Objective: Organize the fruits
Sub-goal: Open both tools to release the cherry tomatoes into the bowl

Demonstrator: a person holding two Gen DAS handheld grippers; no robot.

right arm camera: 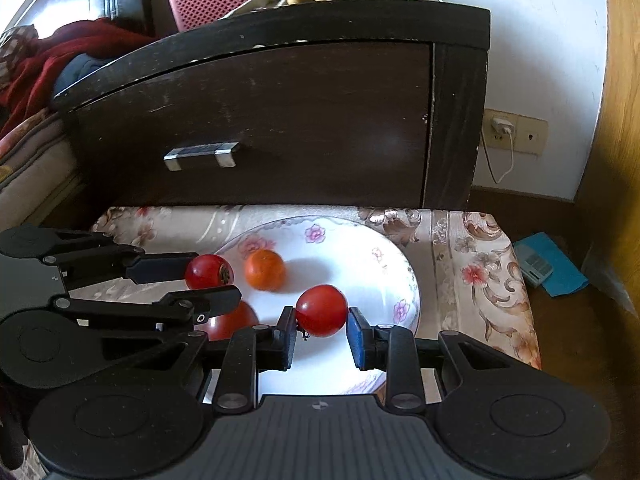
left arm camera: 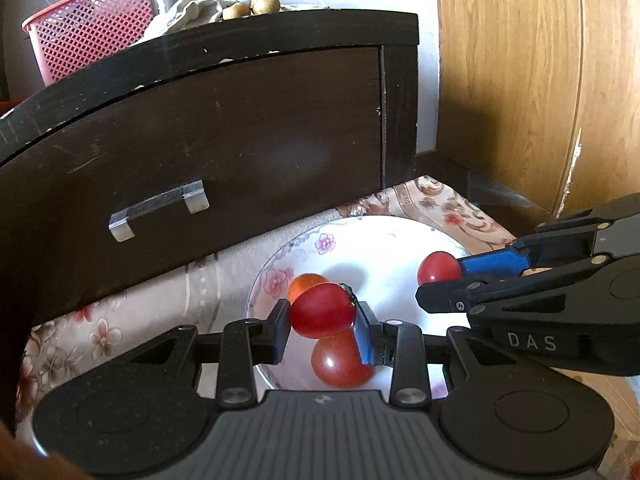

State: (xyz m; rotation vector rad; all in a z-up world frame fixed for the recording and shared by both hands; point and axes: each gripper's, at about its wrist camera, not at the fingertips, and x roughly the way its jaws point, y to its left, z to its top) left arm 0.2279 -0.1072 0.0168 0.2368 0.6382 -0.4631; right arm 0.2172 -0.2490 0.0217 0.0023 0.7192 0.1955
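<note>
Right tool [right arm camera: 321, 332] grips a red tomato [right arm camera: 322, 310] above the floral plate [right arm camera: 384, 264].

A low table [right arm camera: 480, 280] covered with a beige floral cloth [right arm camera: 476, 248] stands just in front of a dark wooden cabinet [right arm camera: 280, 120]. Directly on the cloth lies a white plate [right arm camera: 360, 240] with pink flowers painted round its rim. Relative to the plate, the cabinet front rises just behind it, and bare cloth shows to its right and to its left. The plate sits nearer the cabinet side of the table, and its near rim is hidden. On the plate rest an orange fruit [right arm camera: 265, 269] and a red tomato [right arm camera: 232, 322].
</note>
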